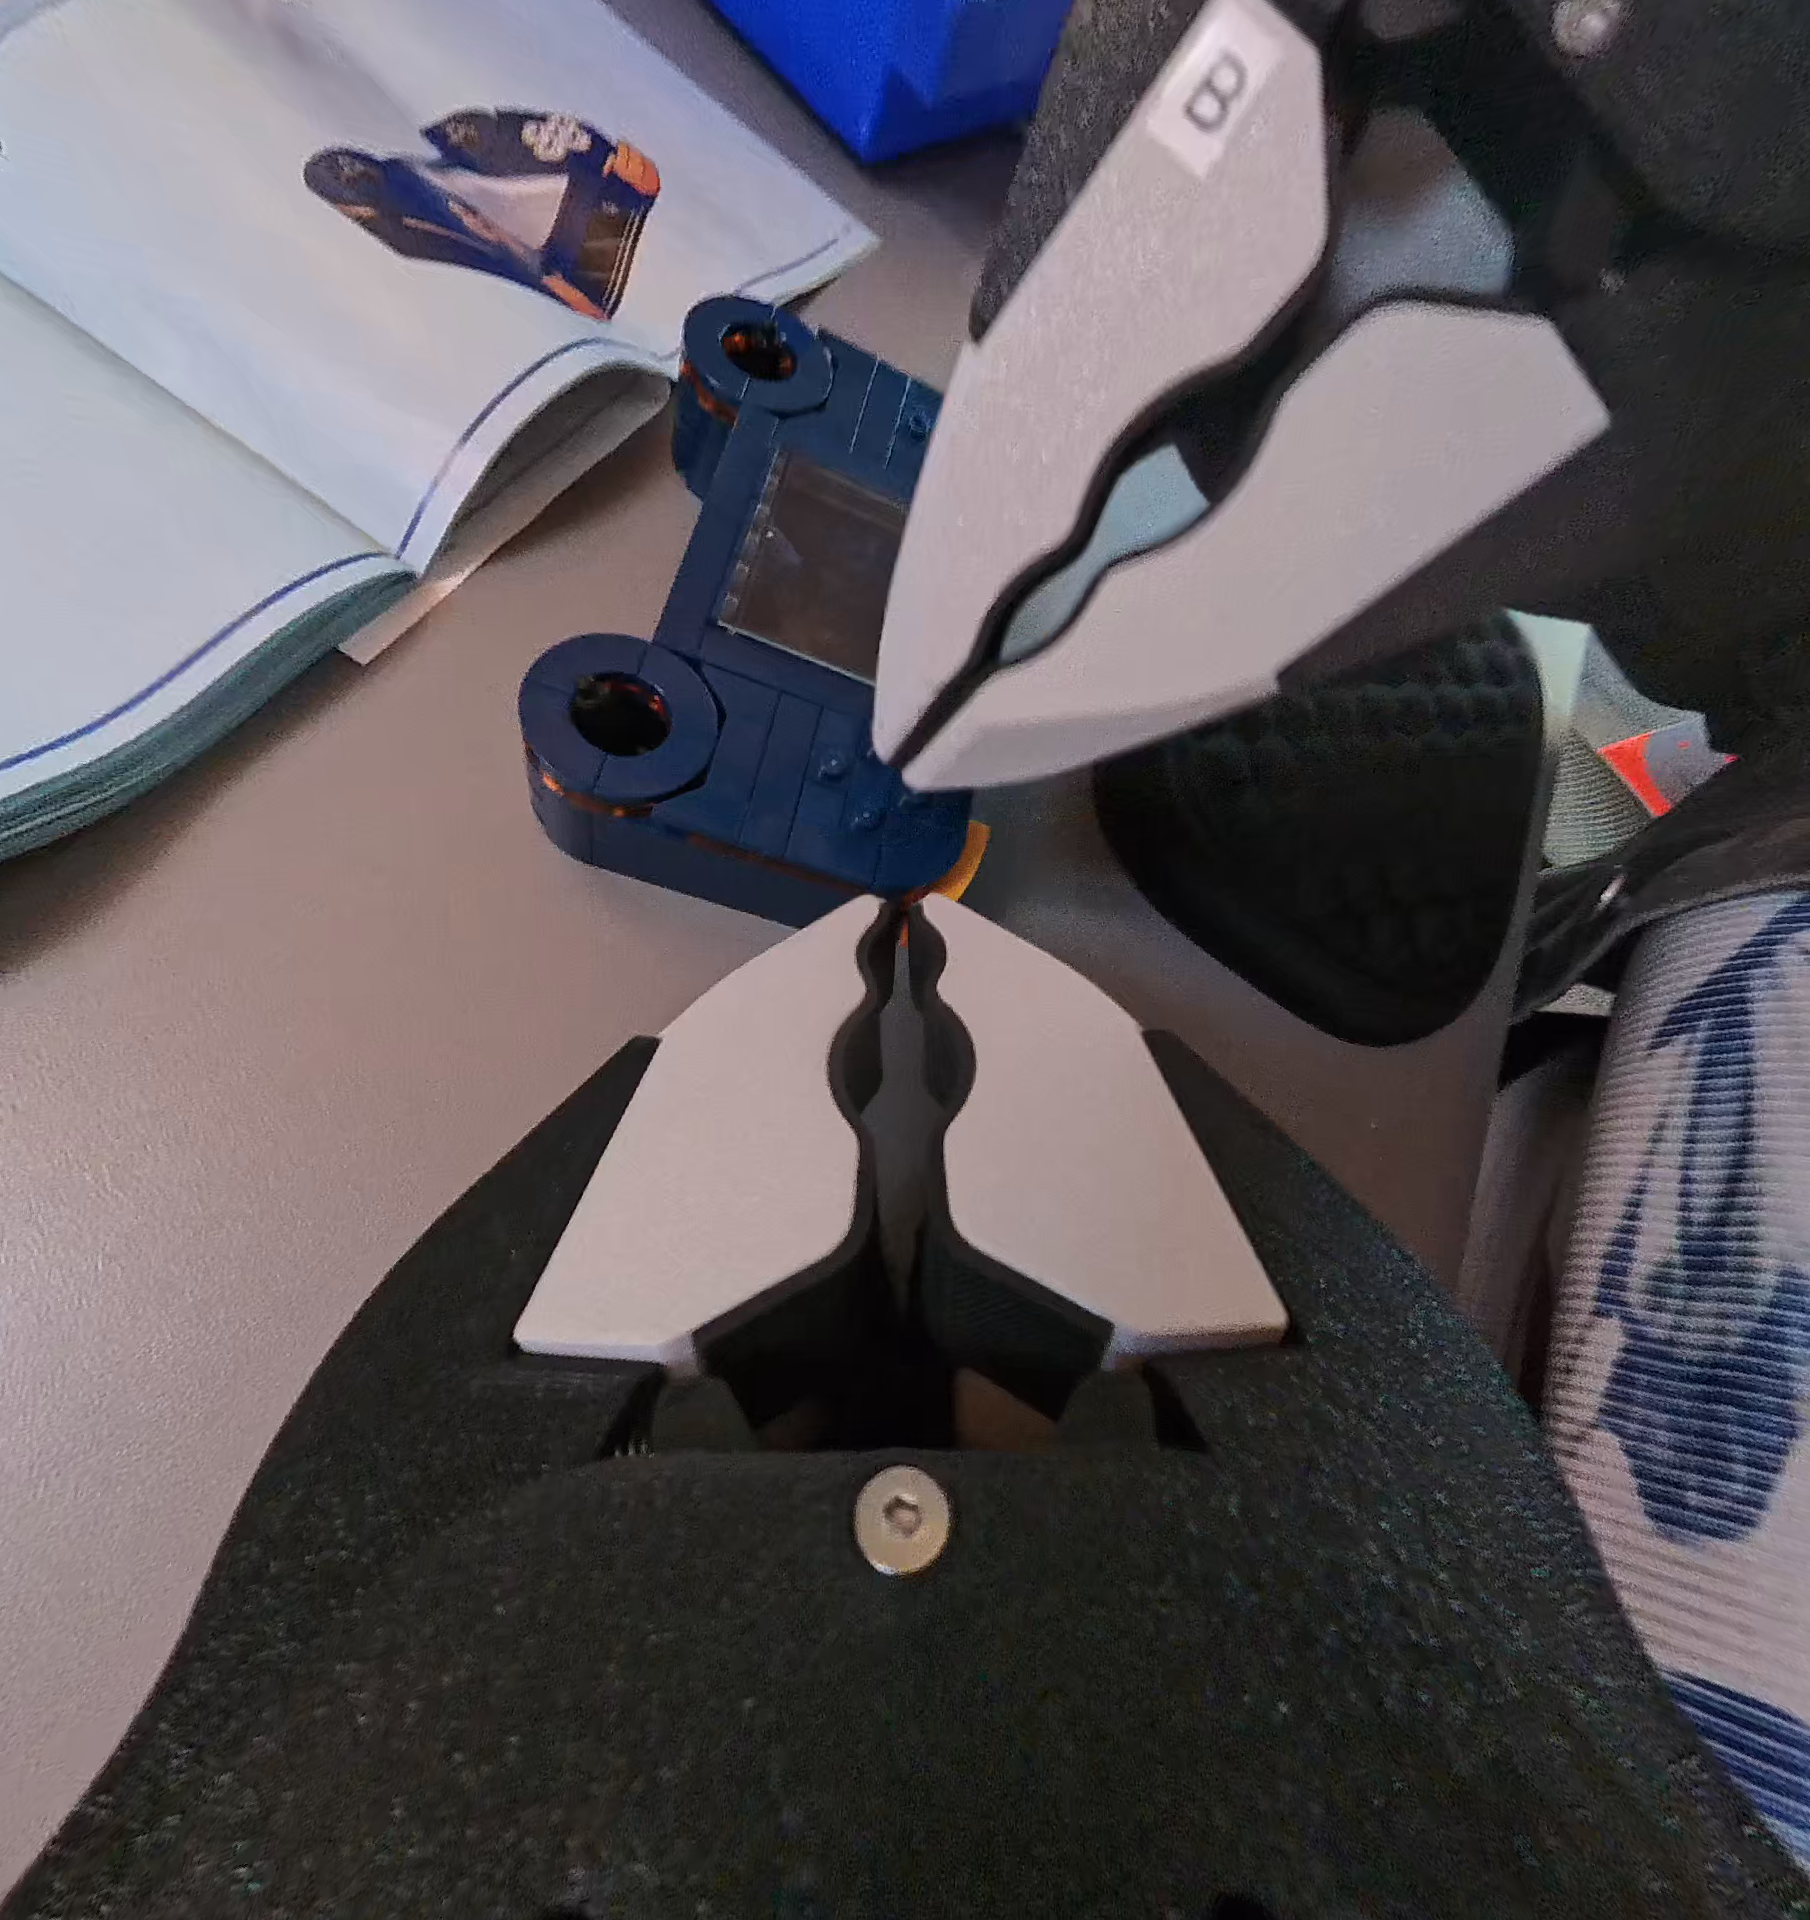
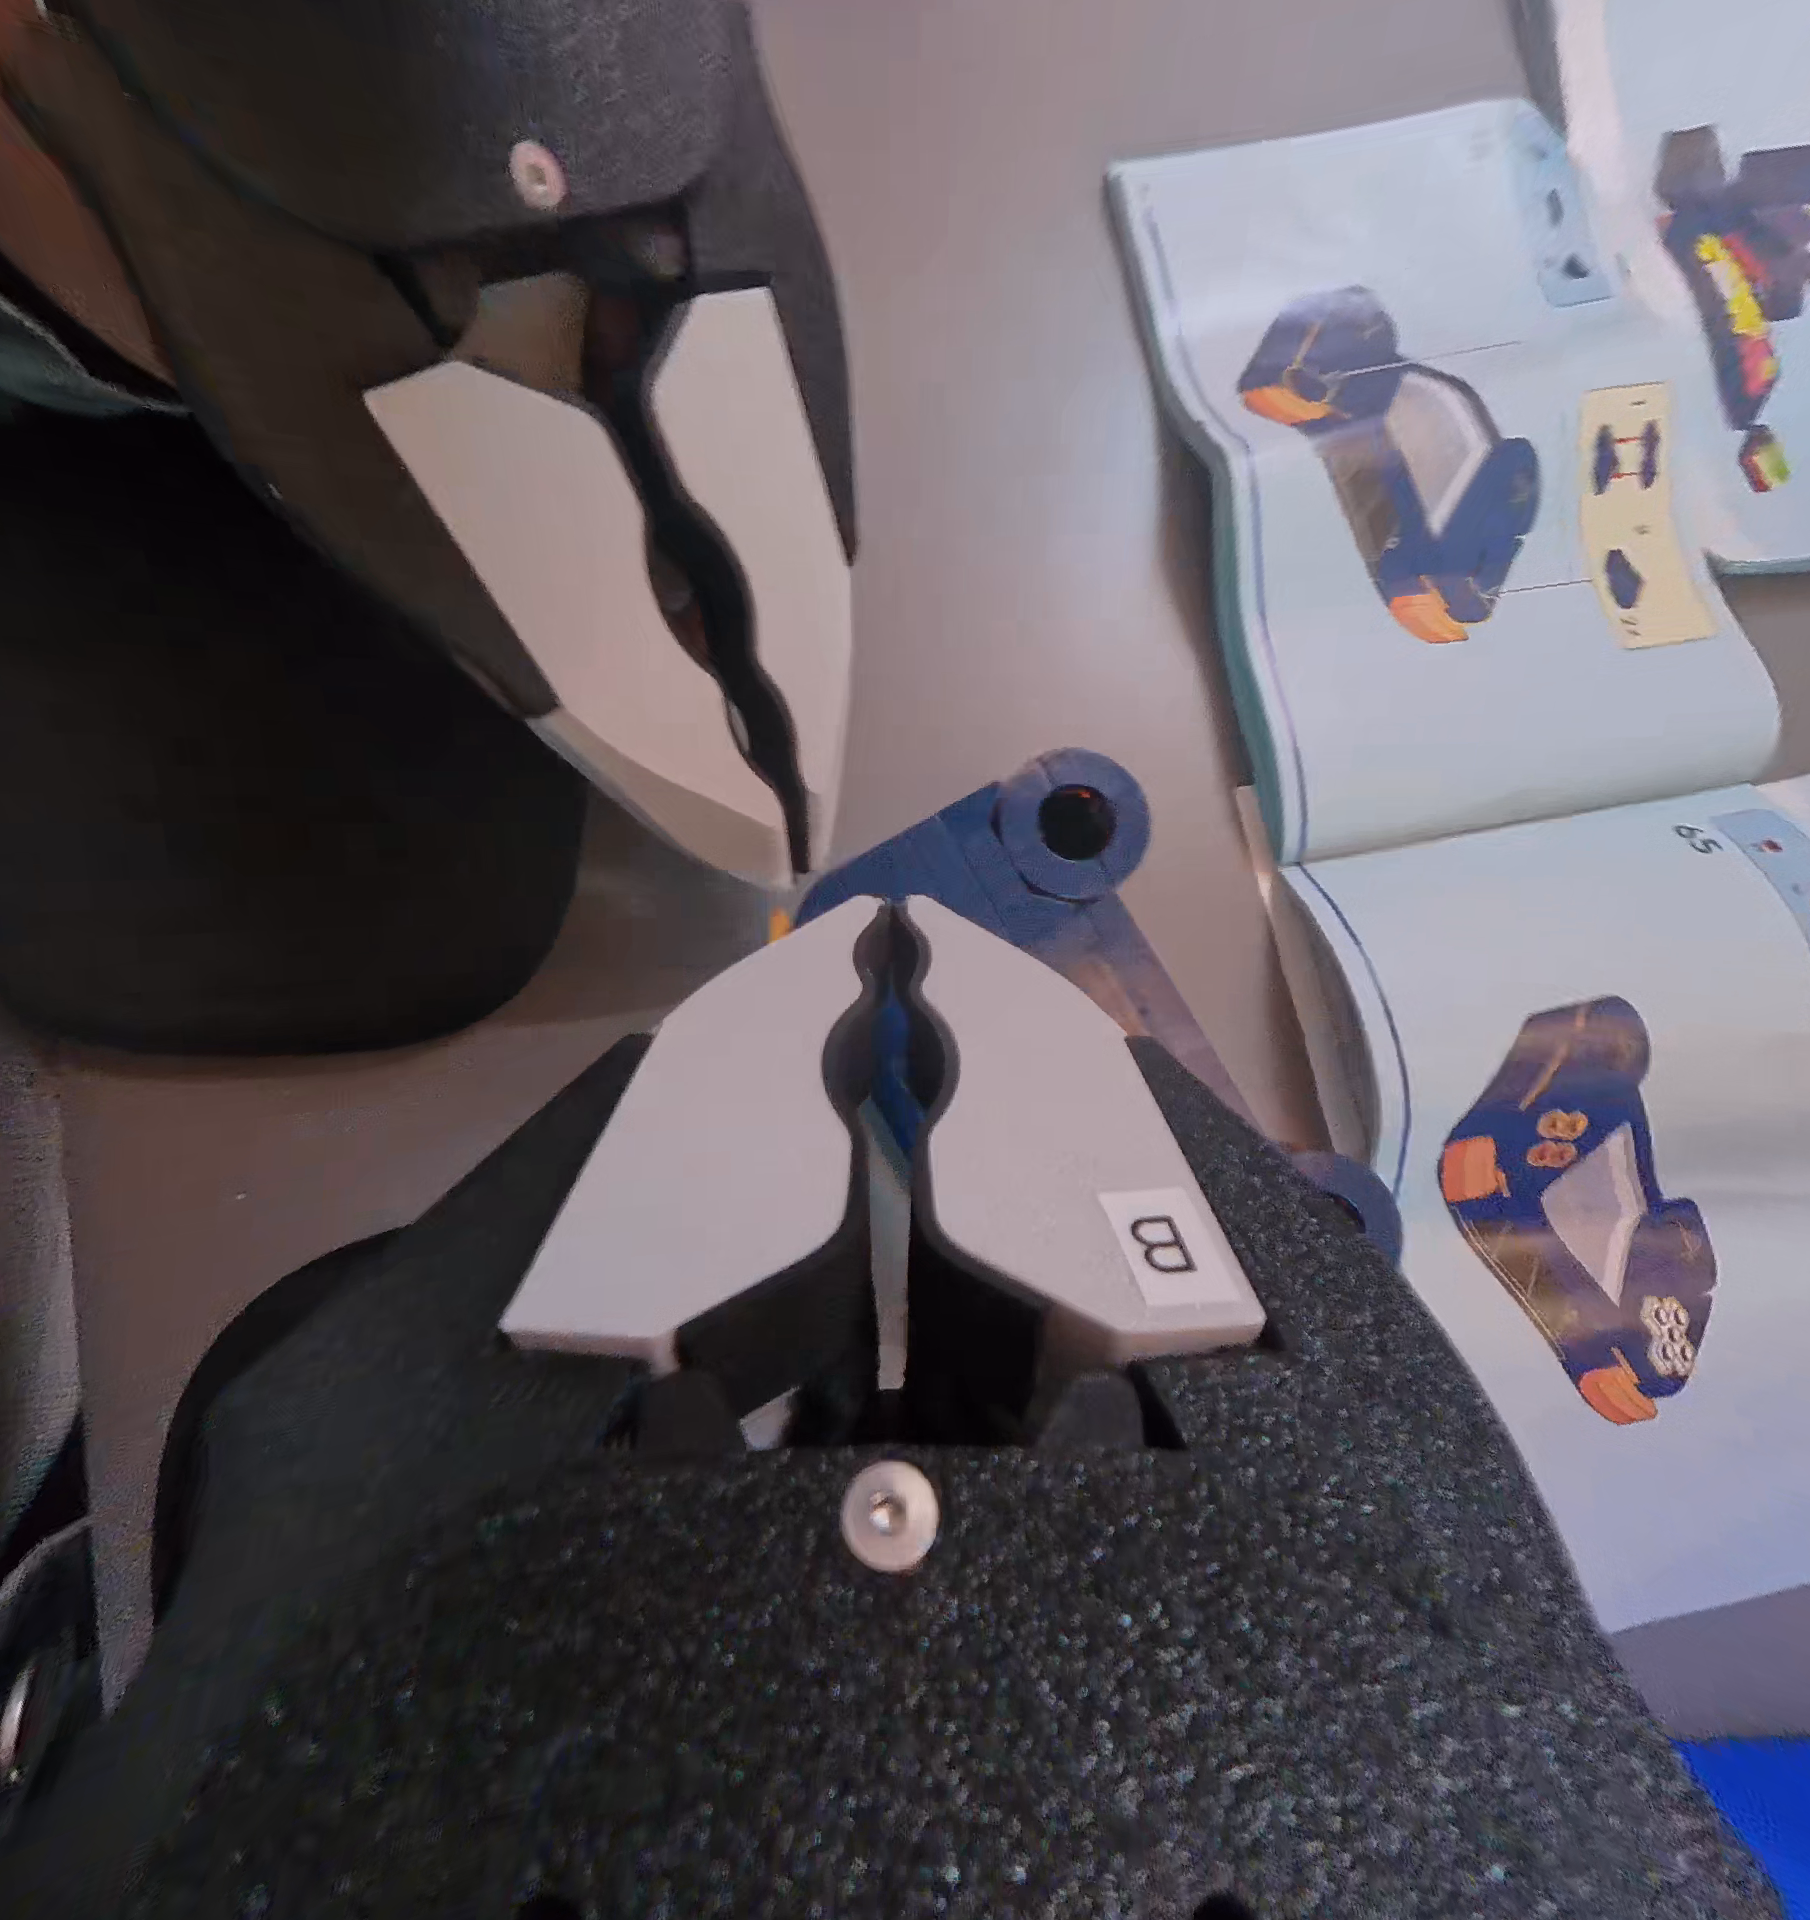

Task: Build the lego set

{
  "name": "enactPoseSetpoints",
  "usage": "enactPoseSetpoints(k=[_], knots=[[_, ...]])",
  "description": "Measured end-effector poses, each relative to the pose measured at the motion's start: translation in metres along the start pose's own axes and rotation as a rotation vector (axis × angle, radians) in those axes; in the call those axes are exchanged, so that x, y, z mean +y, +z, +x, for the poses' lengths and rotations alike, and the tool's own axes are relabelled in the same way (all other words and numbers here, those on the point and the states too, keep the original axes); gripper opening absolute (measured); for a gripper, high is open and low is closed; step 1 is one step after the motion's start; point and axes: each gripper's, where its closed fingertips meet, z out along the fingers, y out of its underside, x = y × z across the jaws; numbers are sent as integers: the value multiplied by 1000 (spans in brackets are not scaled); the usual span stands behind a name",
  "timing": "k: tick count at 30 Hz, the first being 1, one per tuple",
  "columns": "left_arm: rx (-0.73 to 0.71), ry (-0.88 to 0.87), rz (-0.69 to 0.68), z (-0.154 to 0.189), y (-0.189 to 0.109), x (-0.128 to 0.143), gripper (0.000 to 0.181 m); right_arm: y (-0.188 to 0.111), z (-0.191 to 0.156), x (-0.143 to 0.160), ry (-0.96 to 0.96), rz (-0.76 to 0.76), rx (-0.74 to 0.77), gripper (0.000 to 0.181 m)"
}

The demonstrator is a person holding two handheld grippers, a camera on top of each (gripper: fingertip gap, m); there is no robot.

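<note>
A dark blue lego model (image 1: 776, 644) with a clear window panel and two round rings lies flat on the grey table; it also shows in the right wrist view (image 2: 1067, 831). My left gripper (image 1: 896, 906) is shut, its tips pinching the near corner of the model at a small orange piece (image 1: 968, 862). My right gripper (image 1: 896, 753) comes in from the upper right, shut and empty, with its tips resting on the model's studded top. In the right wrist view my right gripper (image 2: 893, 912) covers much of the model, and the left gripper (image 2: 799, 864) meets it from the upper left.
An open instruction booklet (image 1: 257, 416) lies just left of the model; it also shows in the right wrist view (image 2: 1503, 520). A blue box (image 1: 901, 62) stands behind. A dark round object (image 1: 1327, 852) and a person's patterned sleeve (image 1: 1711, 1351) are at the right. Less than 4 cm separates the two grippers' tips.
</note>
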Motion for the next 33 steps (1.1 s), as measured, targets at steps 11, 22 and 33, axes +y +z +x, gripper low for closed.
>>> enactPoseSetpoints(k=[11, 22, 33], knots=[[18, 153, 63, 14, -3, -15, 0, -12, 38, 19, 15, 83, 33, 0], [-52, 118, 13, 1, 4, -10, 0, -10, 34, 21, 22, 136, 28, 0], [-39, 82, 2, -1, 6, -10, 0, -6, 26, 19, -9, 143, -3, 0]])
